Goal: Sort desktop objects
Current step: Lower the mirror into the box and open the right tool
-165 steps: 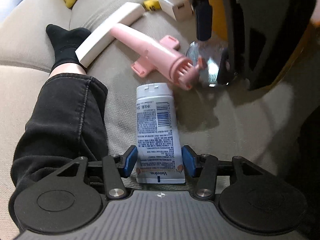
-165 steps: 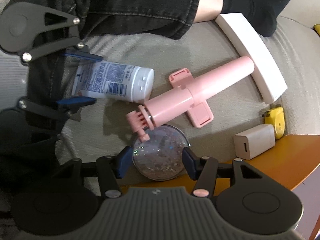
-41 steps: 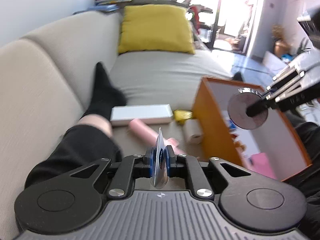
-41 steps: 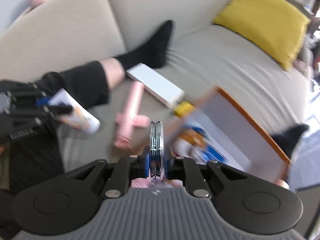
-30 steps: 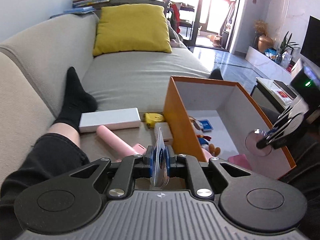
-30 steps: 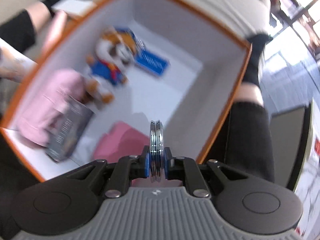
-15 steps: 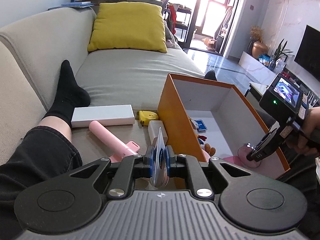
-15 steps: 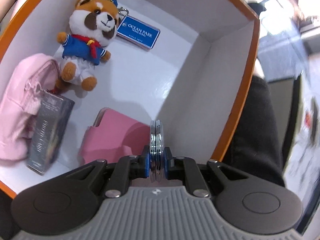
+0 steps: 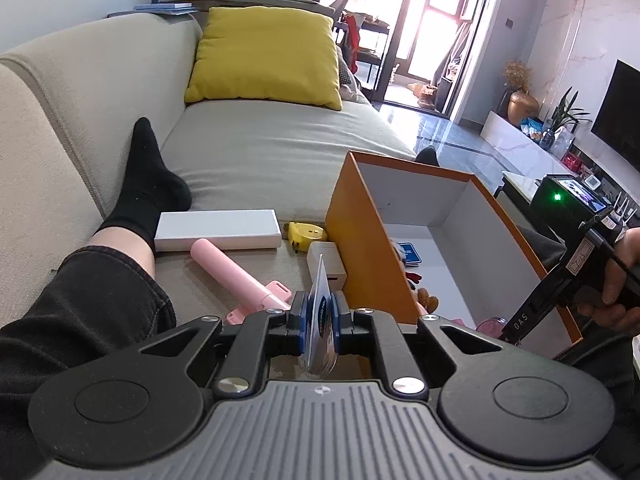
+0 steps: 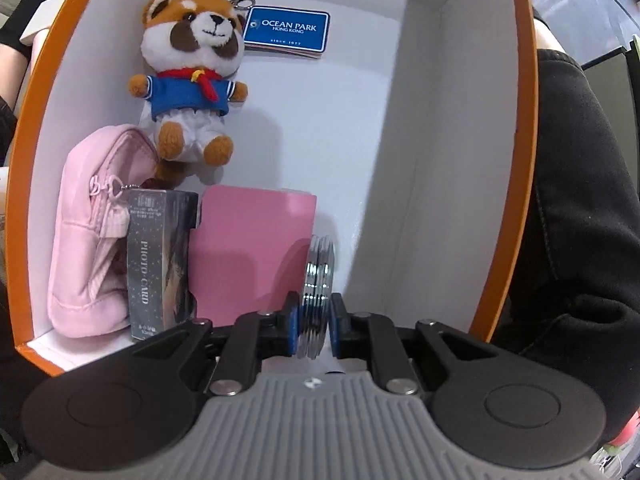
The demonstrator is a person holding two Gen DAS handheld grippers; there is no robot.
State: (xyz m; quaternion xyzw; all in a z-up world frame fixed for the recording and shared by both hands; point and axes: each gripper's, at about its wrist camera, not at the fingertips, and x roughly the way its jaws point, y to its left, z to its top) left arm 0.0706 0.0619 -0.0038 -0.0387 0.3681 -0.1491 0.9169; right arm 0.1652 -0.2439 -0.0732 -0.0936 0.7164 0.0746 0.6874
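The box [image 10: 524,128] is orange outside and white within. Inside it, the plush [image 10: 192,76] is brown and white with a blue sailor top, blue cap and red neckerchief; beside its head lies a blue tag [image 10: 286,32] with white lettering. Nearer lie a pale pink pouch [image 10: 88,236], a dark, perhaps speckled packet [image 10: 158,264] and a pink card [image 10: 248,248].

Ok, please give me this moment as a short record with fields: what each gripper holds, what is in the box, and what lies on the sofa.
left gripper: jaws shut on tube, above the sofa
right gripper: jaws shut on round mirror, low inside the box
box: plush toy, blue card, pink pouch, photo card pack, pink case
sofa: white box, pink stick, tape measure, charger
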